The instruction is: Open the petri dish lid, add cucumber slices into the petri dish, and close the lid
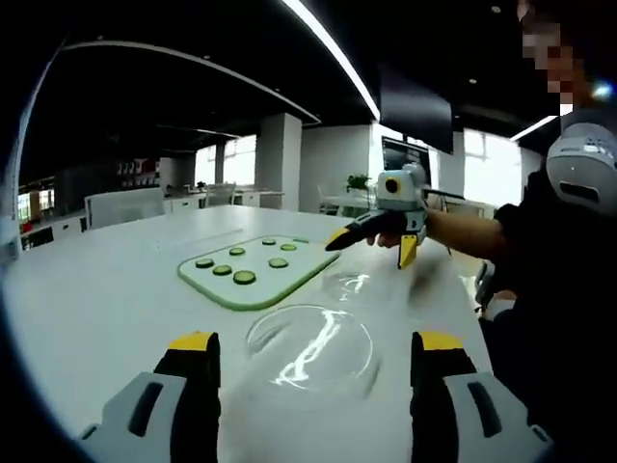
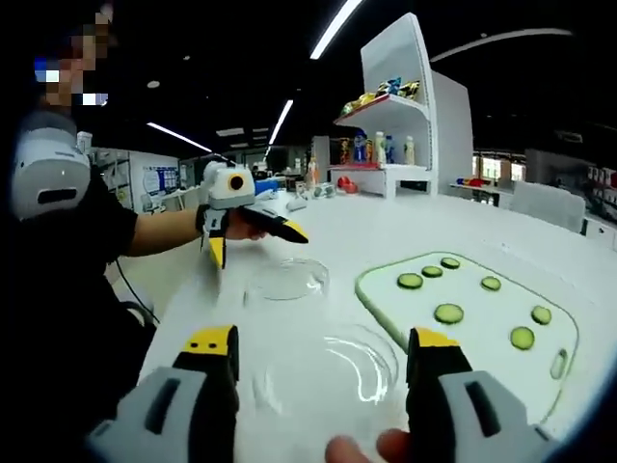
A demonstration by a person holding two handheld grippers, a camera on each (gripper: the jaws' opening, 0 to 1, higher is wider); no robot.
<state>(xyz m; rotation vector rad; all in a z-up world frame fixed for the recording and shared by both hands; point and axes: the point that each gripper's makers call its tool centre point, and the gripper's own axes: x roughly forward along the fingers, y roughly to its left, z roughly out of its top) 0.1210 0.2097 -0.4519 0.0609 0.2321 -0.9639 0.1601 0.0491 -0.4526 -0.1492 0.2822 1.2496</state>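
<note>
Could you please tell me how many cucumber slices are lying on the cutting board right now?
7 cucumber slices, all on the cutting board: four along its far side, three along its near side, one at the edge.

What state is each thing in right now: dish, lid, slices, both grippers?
Clear glass petri dish: uncovered, empty.
Clear glass lid: off, flat on the white table.
Green cucumber slices: all on the pale green-edged cutting board.
Left gripper: open, empty.
Right gripper: open, empty.
</note>
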